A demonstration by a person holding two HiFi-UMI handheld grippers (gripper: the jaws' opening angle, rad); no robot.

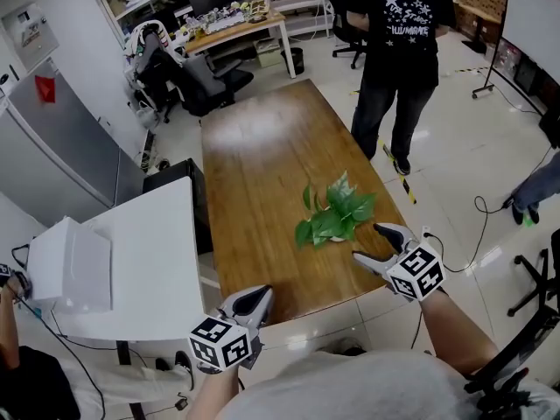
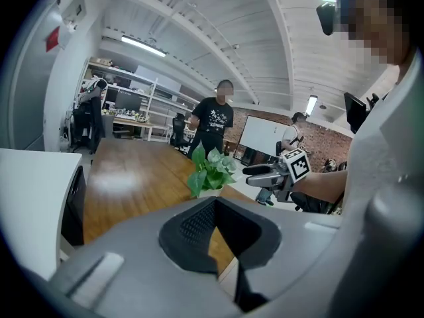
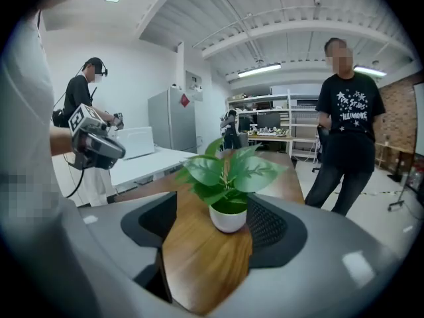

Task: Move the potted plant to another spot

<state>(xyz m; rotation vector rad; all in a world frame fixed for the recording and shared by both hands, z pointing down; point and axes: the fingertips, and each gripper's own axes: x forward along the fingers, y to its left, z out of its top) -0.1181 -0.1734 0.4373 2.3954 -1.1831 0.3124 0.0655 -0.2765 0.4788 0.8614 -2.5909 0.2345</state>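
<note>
The plant [image 1: 332, 217] stood upright in a small white pot [image 3: 228, 218] on the wooden table [image 1: 254, 147], near the table's right edge and towards its near end. Its green leaves spread above and around the pot.

The right gripper [image 1: 372, 241] was held just off the table's near right corner, pointing at the plant. Its jaws stood apart. In the right gripper view the pot lined up with the gap between them, closer to the right-hand pad [image 3: 265, 224]; neither pad pressed on it, and the head view showed the jaw tips just short of the leaves.

The left gripper [image 1: 258, 294] was held at the table's near edge, well apart from the plant. Its jaws were together with nothing between them.

A white desk [image 1: 149, 252] adjoined the table's left side and carried a white box [image 1: 74, 265]. A person in a black shirt [image 1: 398, 51] stood by the table's far right side.
</note>
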